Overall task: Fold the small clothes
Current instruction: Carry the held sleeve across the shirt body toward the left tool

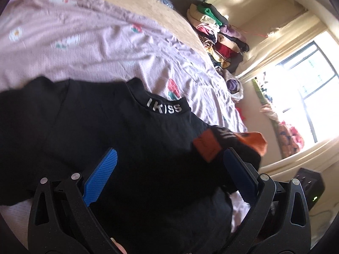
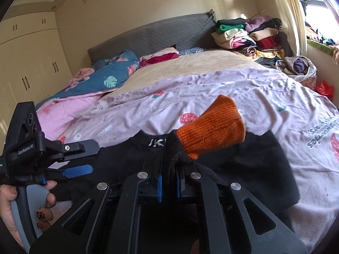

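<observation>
Bed (image 2: 211, 89), lilac strawberry-print cover: work surface, spread fairly flat, a stack of folded clothes at its far right corner by the window. Black top (image 2: 127, 165) with white lettering at the collar: lies flat on the near part of the bed, collar toward the far side, body running left to right under both tools. Sleeve with orange knit cuff (image 2: 211, 131): lifted off the bed, black end clamped in the right tool, cuff standing up and pointing far-right. Right tool (image 2: 168, 182): clenched on that sleeve just below the cuff. Left tool (image 1: 169, 173): released, blue pads wide apart, hovering over the top's chest near its left half, grasping nothing. Handling note, as judgement: the step looks like carrying the sleeve inward across the body; best laid straight and parallel to the collar line, cuff kept clear of the neck, fabric kept taut but not dragged so the body stays unwrinkled. The left tool would serve well pinning the shoulder or fold line while the sleeve goes down. Let go only once the cuff rests flat.
</observation>
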